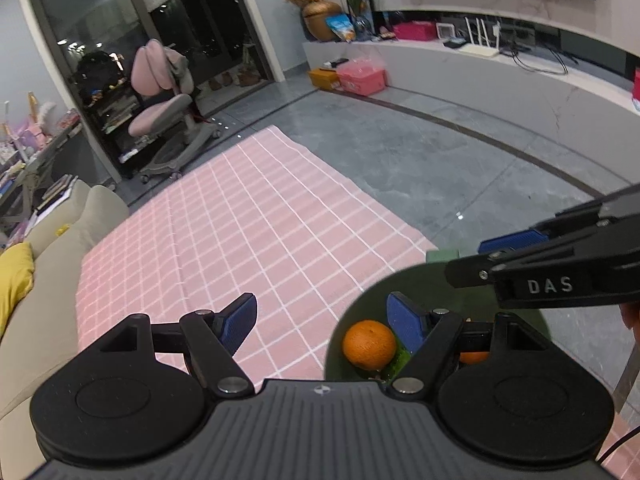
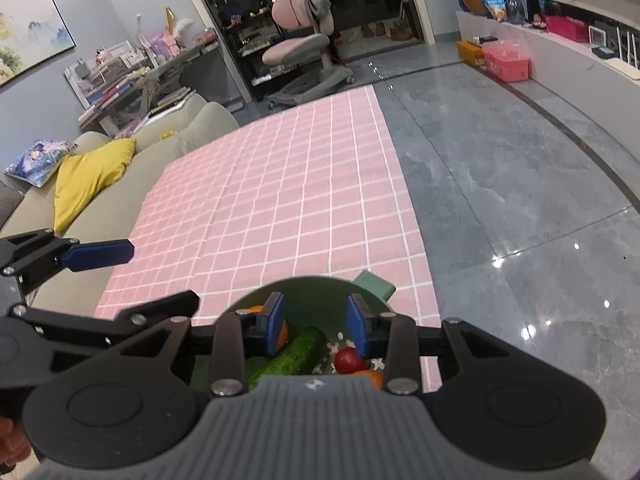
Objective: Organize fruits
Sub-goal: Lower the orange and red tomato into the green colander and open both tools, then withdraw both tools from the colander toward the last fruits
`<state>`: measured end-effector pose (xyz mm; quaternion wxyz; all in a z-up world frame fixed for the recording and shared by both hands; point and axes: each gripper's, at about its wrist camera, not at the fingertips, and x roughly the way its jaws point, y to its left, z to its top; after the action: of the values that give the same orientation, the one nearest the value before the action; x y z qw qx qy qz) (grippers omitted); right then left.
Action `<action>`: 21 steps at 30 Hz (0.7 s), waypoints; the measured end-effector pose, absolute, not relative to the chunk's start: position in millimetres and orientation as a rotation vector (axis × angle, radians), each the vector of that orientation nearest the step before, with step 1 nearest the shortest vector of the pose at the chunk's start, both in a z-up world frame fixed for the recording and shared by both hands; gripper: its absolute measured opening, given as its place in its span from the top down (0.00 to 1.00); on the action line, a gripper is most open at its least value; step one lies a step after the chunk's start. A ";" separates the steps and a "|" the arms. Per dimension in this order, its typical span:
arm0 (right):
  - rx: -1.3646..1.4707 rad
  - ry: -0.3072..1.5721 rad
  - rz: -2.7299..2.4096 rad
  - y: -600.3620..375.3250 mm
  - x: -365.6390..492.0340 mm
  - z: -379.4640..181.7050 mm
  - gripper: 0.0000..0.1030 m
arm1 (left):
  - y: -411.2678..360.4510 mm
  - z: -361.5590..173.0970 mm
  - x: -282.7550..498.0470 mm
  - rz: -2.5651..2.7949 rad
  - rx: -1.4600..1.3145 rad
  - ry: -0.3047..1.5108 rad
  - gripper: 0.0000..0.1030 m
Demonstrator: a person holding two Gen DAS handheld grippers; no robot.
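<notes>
Both grippers hang above the green bowl [image 2: 320, 292], and nothing is held: left gripper [image 1: 322, 326] spread wide, right gripper [image 2: 316, 322] at a narrow gap, air between its pads. Pink checked cloth [image 2: 280, 200] carries the bowl at its near right corner, beside the grey floor. Inside lies a cucumber [image 2: 294, 354], long, stiff and bumpy; I'd take it across the middle. Next down in size, an orange [image 1: 369, 344] sits against the bowl's left wall, firm, round and liable to roll, so squeeze across its widest part. Smallest, a red tomato [image 2: 346, 360]: smooth, soft, wants a gentle pinch.
</notes>
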<state>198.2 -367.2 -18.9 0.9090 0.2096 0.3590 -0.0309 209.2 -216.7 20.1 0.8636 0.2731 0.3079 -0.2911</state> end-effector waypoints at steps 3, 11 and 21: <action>0.432 0.714 -0.057 -367.0 186.9 -6.4 0.68 | -212.2 34.3 203.6 -0.605 0.552 0.636 0.15; 0.417 0.652 -0.036 -361.4 151.2 25.5 0.68 | -187.5 64.8 176.2 -0.567 0.413 0.628 0.15; 0.364 0.623 0.007 -337.1 99.6 43.0 0.64 | -136.6 77.3 132.6 -0.523 0.239 0.635 0.15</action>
<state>99.6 -337.1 43.0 0.9356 0.1779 0.3049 0.0035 132.6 -136.6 77.3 0.9097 0.1157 0.3077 -0.2536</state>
